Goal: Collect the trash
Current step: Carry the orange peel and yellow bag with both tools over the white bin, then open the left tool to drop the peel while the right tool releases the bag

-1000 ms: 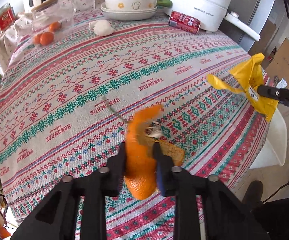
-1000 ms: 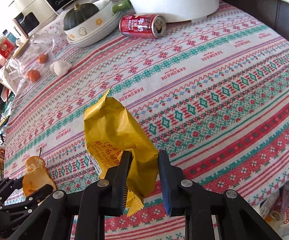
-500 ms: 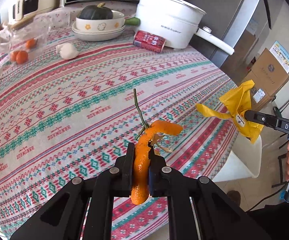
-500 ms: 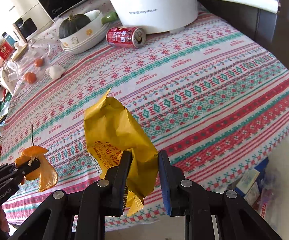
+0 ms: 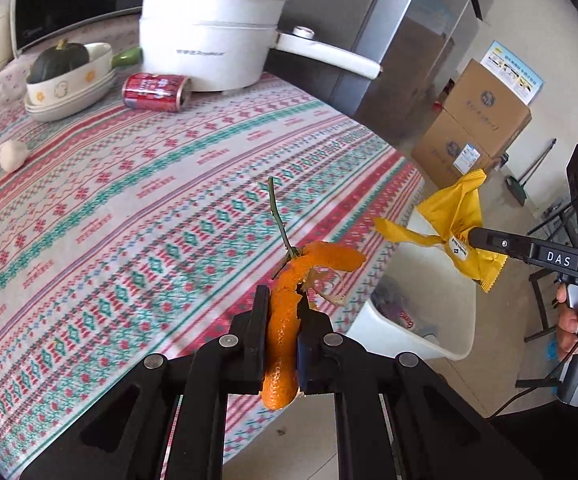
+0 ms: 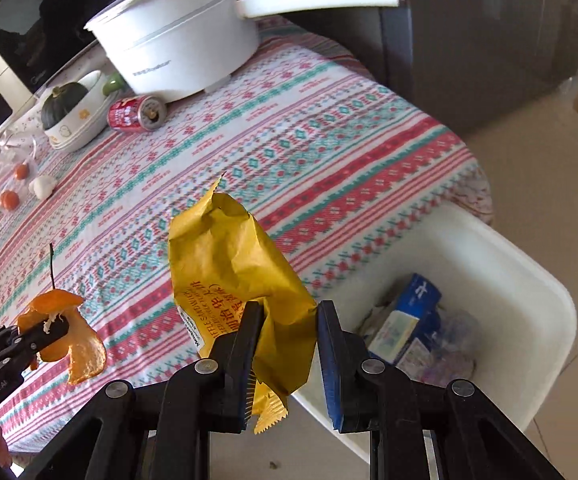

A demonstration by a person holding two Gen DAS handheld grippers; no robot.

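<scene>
Right gripper (image 6: 285, 344), jaws narrow and clamped on the yellow wrapper (image 6: 233, 276), sits nearer the white bin (image 6: 529, 280) below the table edge than the left gripper (image 5: 283, 320), pinched tight on the orange peel (image 5: 289, 300), so the wrapper likely drops first.

The near half of the table (image 6: 329, 168) is bare cloth, open for passage. At the far edge, a white pot (image 6: 177, 52), red can (image 6: 137, 114) and bowl (image 6: 75, 120) block access. The white bin (image 6: 529, 280) stands open beside the table.
</scene>
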